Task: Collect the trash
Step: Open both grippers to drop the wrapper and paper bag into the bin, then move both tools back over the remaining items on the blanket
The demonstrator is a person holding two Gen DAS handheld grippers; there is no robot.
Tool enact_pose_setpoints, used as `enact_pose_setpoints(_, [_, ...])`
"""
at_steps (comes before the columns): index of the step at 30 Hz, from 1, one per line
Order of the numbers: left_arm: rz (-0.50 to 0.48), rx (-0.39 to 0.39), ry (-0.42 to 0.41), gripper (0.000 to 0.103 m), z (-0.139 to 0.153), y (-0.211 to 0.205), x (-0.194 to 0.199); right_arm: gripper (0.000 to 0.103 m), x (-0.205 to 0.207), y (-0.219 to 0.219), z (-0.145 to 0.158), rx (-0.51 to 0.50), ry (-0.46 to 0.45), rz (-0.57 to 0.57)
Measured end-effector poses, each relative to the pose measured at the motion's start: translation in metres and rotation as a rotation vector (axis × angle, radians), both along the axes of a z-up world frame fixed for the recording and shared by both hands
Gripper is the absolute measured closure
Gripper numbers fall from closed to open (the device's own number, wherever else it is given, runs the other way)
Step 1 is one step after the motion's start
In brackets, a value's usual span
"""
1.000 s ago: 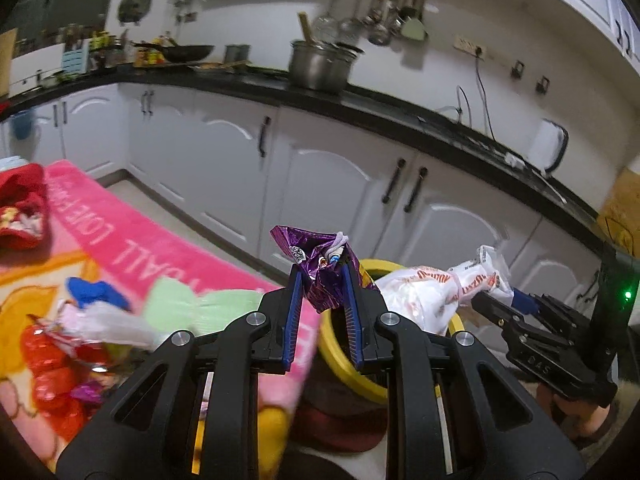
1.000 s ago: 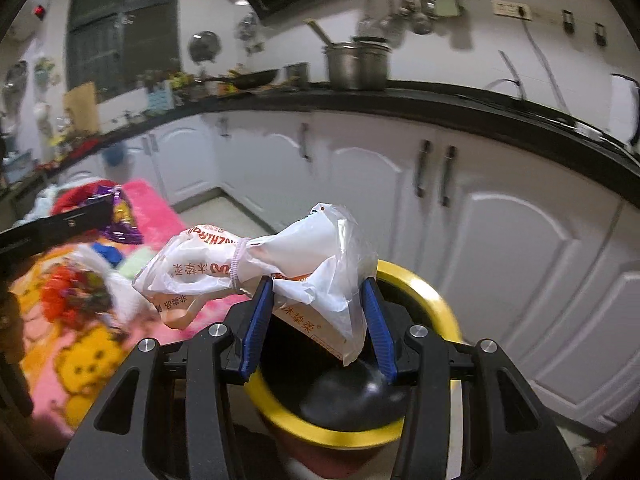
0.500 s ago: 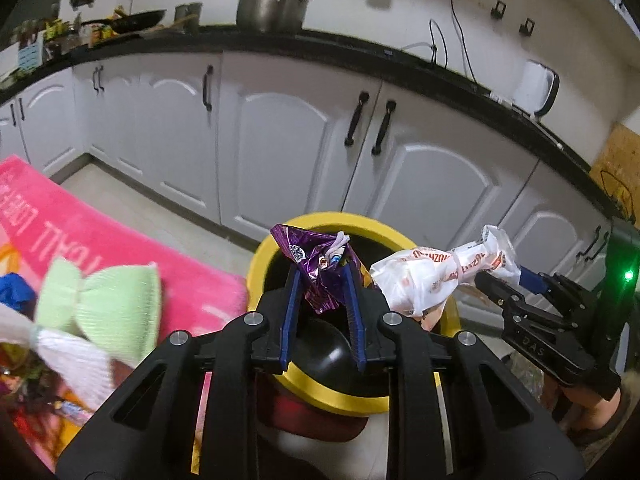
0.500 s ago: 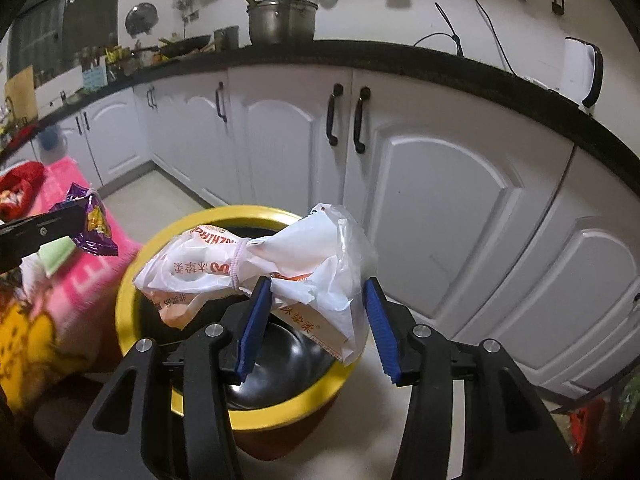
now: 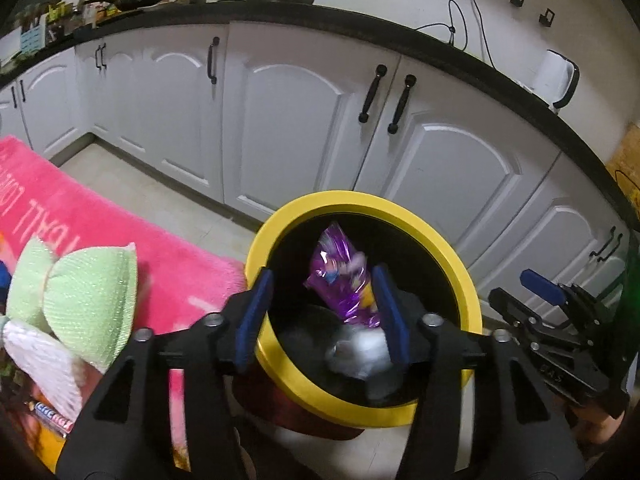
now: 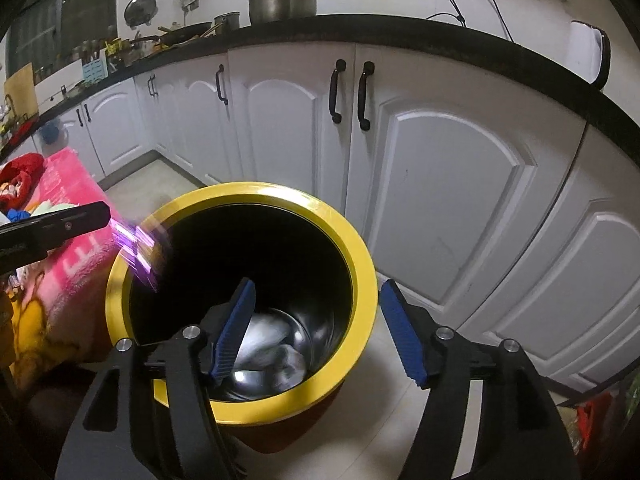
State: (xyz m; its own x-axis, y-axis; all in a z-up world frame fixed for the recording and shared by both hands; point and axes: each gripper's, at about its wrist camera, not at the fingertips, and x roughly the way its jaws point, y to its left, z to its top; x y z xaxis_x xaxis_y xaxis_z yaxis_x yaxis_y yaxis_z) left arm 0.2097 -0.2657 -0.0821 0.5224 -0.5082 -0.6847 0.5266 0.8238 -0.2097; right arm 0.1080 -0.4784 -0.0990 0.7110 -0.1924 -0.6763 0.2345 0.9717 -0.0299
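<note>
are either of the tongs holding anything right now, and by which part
Nothing is held. Both tongs have just opened: the purple wrapper is dropping into the yellow-rimmed bin, and the white bag lies inside it.

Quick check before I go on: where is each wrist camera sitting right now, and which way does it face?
Left wrist: on the left gripper, angled down into the yellow-rimmed bin; its jaws have just been opening, the purple wrapper loose between them; the right gripper shows at right.
Right wrist: on the right gripper, angled down over the same bin; jaws have just been opening, nothing between them.
Shared: bin, wrapper, white cabinets.
</note>
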Motion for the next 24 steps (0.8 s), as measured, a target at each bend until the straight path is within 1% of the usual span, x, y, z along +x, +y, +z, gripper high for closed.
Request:
enact_pose_setpoints(3, [0.013, -0.008, 0.0, 0.045, 0.002, 0.005, 0.0, 0.033, -0.002, -0.001, 0.004, 0.008, -0.02, -0.013])
enact_pose_setpoints(5, [0.019, -0.012, -0.001, 0.035, 0.003, 0.007, -0.001, 0.032, -0.004, -0.002, 0.008, 0.019, -0.036, -0.023])
enact_pose_setpoints(6, [0.023, -0.014, -0.001, 0.032, 0.004, 0.008, -0.001, 0.032, -0.005, -0.003, 0.011, 0.022, -0.047, -0.027])
enact_pose_setpoints(7, [0.029, -0.016, -0.004, 0.026, 0.006, 0.011, -0.002, 0.031, -0.006, -0.003, 0.014, 0.025, -0.055, -0.03])
enact_pose_setpoints(9, [0.043, -0.018, -0.016, 0.019, 0.01, 0.016, -0.006, 0.03, -0.008, -0.002, 0.02, 0.036, -0.075, -0.03])
enact_pose_setpoints(10, [0.051, -0.02, -0.023, 0.013, 0.013, 0.019, -0.008, 0.029, -0.009, -0.002, 0.024, 0.044, -0.088, -0.027])
enact_pose_setpoints(11, [0.057, -0.023, -0.027, 0.011, 0.015, 0.022, -0.009, 0.028, -0.01, -0.002, 0.028, 0.049, -0.097, -0.026])
enact_pose_setpoints(15, [0.093, -0.027, -0.044, 0.011, 0.024, 0.035, -0.015, 0.025, -0.015, 0.005, 0.044, 0.064, -0.145, -0.013])
enact_pose_setpoints(18, [0.12, -0.031, -0.06, 0.011, 0.032, 0.048, -0.021, 0.022, -0.018, 0.011, 0.056, 0.073, -0.175, -0.003])
enact_pose_setpoints(24, [0.167, -0.042, -0.084, 0.011, 0.042, 0.071, -0.03, 0.02, -0.021, 0.029, 0.072, 0.068, -0.208, 0.044])
